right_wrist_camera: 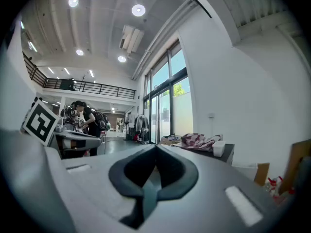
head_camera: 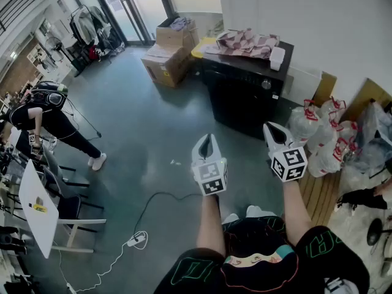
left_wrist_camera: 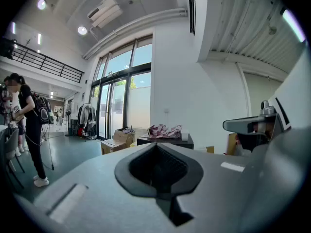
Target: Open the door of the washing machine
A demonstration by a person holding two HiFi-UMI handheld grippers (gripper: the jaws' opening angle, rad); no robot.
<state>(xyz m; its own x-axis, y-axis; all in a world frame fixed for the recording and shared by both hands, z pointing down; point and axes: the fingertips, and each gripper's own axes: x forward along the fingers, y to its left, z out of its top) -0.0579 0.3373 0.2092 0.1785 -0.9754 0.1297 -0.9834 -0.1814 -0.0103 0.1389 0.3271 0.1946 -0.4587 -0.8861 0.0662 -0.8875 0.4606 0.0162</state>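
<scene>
**Step in hand:** approach phase. No contact w/ the washing machine (head_camera: 245,94) yet; door not opened.

**Gripper state:**
- left gripper (head_camera: 207,138): jaws clenched tip to tip, nothing btwn them (confirmed in left gripper view (left_wrist_camera: 156,145)).
- right gripper (head_camera: 273,127): jaws likewise pressed together, empty (right gripper view (right_wrist_camera: 155,147)).
- Both held roughly level, in front of the person's body, side by side.

**Position of machine:**
- Black cabinet against the white wall, ahead of both grippers and well apart from them; bare floor lies btwn.
- Head view: machine sits above and btwn the two gripper tips, slightly nearer the right one's line.
- Top carries a patterned cloth (head_camera: 245,40) and a white box (head_camera: 277,58). One round knob (head_camera: 266,84) on the front, upper right.
- Door edge and handle: too dark to make out from here.
- Cardboard boxes (head_camera: 168,57) to its left, filled bags (head_camera: 324,130) to its right.

**Next move, est.:**
1. Close the gap to the front face.
2. Locate the door's handle or edge.
3. Part the jaws of one gripper, prob. the right, before reaching in; shut jaws can't take a handle.
4. Mind the floor cable (head_camera: 147,216) near the feet.
</scene>
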